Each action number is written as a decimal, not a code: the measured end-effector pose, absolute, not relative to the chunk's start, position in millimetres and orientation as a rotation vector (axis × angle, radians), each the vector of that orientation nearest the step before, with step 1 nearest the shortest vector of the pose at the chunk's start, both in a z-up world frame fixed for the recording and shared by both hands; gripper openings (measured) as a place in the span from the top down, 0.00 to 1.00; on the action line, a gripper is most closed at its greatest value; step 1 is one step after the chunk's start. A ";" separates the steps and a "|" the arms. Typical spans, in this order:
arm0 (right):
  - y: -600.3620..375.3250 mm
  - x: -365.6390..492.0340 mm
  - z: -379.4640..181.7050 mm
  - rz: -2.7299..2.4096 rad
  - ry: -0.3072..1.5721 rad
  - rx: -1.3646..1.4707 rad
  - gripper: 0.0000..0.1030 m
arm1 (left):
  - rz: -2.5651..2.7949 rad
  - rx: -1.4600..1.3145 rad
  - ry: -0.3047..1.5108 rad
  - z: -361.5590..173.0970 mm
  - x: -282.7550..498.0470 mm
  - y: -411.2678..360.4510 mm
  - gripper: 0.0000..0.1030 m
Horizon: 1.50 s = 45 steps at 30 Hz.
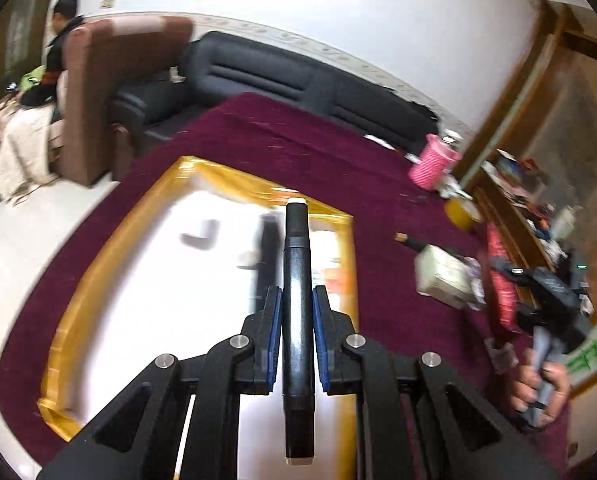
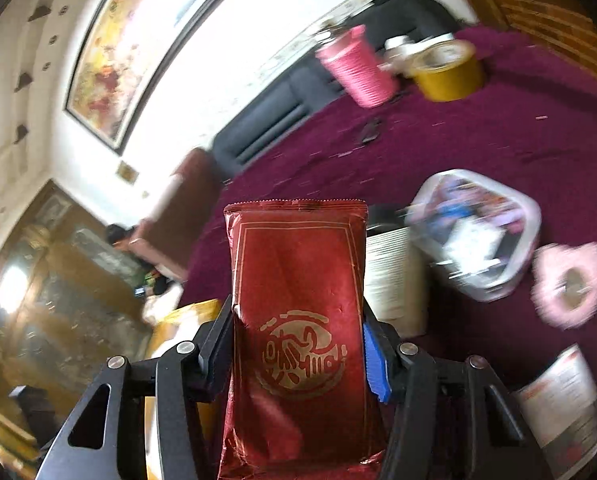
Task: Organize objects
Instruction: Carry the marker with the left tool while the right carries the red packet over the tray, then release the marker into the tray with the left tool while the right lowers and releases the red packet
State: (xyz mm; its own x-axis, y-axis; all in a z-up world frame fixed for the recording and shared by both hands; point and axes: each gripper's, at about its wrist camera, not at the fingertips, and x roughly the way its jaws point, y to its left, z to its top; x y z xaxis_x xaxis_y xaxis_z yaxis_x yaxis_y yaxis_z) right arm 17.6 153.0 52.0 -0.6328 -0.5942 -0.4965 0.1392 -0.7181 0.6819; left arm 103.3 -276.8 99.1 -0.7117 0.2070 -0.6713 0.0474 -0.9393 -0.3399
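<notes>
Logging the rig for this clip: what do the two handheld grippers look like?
Both are matte black linkage frames with round silver pivot pins and blue pads inside the fingers. The left gripper and the right gripper look alike. In the left view, the right unit has a black body and a pale grey handle; no sleeve shows.

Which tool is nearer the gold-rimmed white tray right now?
Left. The left tool, gripping a black marker, hangs over the tray. The right tool, holding a red packet, sits off its right side.
</notes>
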 end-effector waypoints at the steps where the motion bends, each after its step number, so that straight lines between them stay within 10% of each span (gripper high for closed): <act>1: 141.3 17.3 55.5 -2.328 -0.840 1.030 0.42 | 2.805 -1.167 -0.506 97.1 102.0 -285.6 0.86; 32: -173.2 -17.5 -10.2 -1.960 -0.494 1.480 0.41 | 2.698 -1.502 -0.579 26.7 27.3 -361.1 0.84; 45: -160.8 -7.5 17.9 -2.025 -0.474 1.327 0.28 | 2.877 -1.301 -0.635 77.4 79.2 -377.9 0.18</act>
